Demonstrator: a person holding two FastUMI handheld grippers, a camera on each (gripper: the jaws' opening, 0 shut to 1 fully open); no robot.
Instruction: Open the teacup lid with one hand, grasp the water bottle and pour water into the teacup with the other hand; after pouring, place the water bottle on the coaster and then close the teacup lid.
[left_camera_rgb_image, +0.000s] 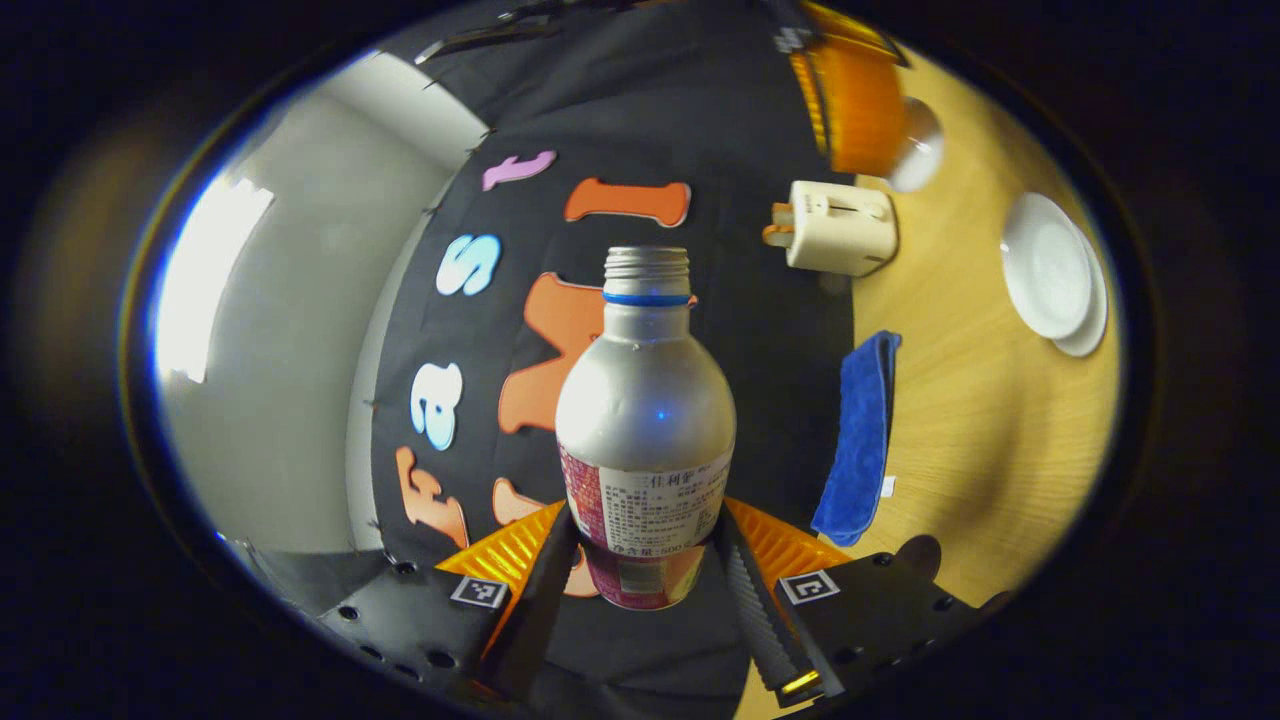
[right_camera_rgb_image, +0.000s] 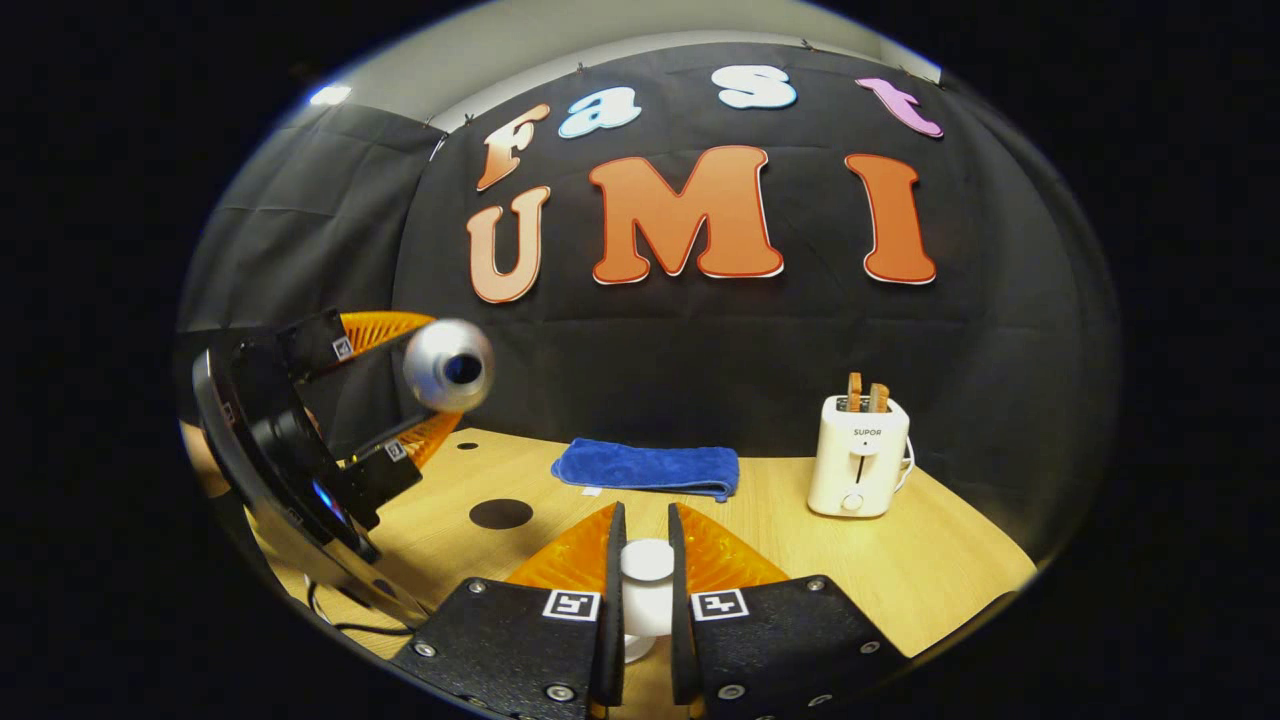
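Left gripper view: left gripper clenched on the bottle, low on its slick, dentable body; right gripper pinches the fragile lid.

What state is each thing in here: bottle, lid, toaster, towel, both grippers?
Silver metal water bottle: uncapped, tipped on its side, held.
White round teacup lid knob: gripped.
Cream toaster: two slices sticking up.
Blue cloth towel: folded, flat on the table.
Left gripper: jaws shut on bottle.
Right gripper: jaws shut on knob.
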